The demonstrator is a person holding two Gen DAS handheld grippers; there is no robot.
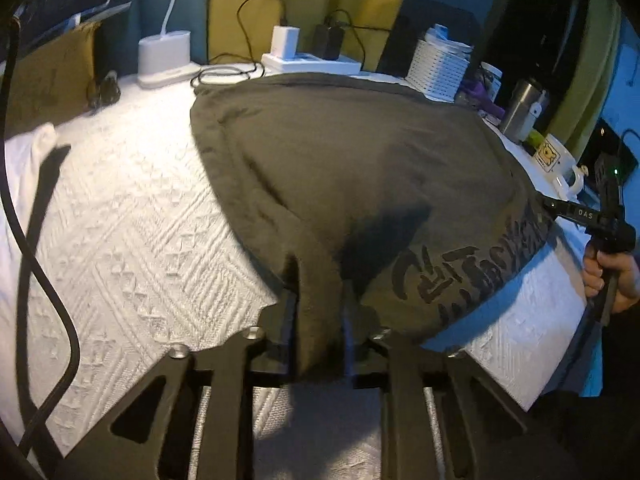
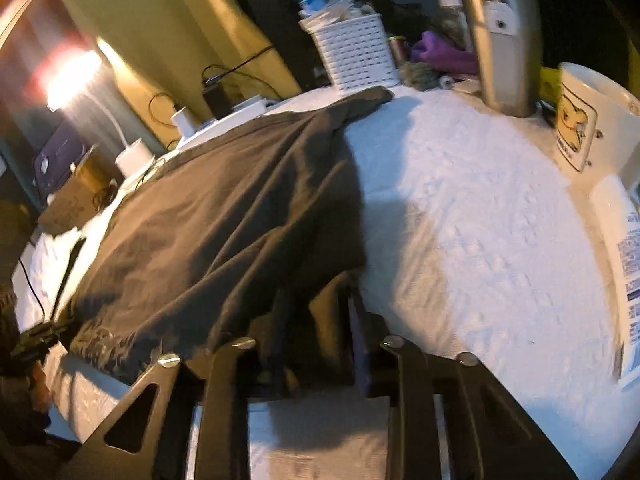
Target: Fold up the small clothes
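Nearest the lens, the left gripper (image 1: 318, 316) pinches a fold of the dark shirt (image 1: 352, 168) at its near hem, jaws pressed on the cloth. The right gripper (image 2: 316, 332) likewise clamps the shirt's near edge, angled downward. At three o'clock in the left view, a hand (image 1: 608, 276) grips its handle. The shirt lies spread on a white textured bedspread (image 1: 132, 232); beyond, at twelve o'clock, stand a white basket (image 2: 356, 56), a steel tumbler (image 2: 504, 40) and a mug (image 2: 588, 116).
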